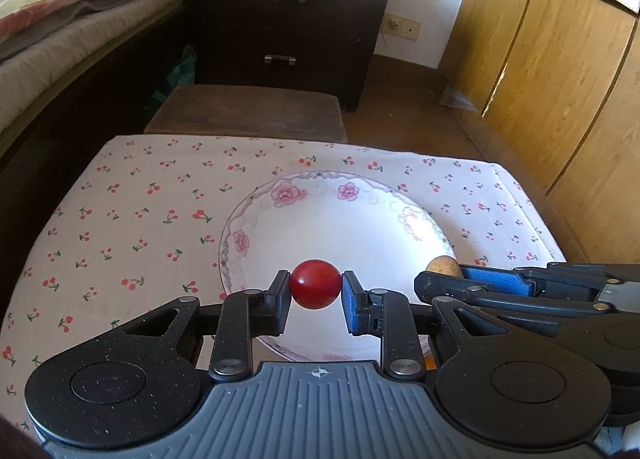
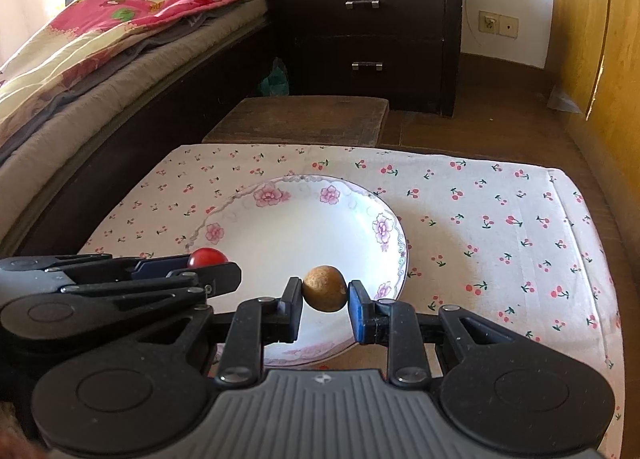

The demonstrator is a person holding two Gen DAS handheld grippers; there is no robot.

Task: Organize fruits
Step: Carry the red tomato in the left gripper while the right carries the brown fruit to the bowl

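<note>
Nearest each lens is a gripper clenched on one small round fruit: the left gripper [image 1: 316, 291] pinches a red cherry tomato [image 1: 315, 283], the right gripper [image 2: 325, 295] a brownish longan-like fruit [image 2: 324, 288]. Both fruits hang over the near part of the flowered plate [image 1: 280, 195], which sits on the cherry-print cloth covering the surface [image 1: 120, 219]; the plate looks bare, and the two grippers sit side by side, close together. My reading is that the step in hand is setting both fruits on the plate. To do it well, lower each fruit until it nearly touches the dish before letting go, since round fruit dropped from height will likely roll. Aim toward the shallow middle, not the sloping rim, and release gently, keeping the grippers from bumping each other
</note>
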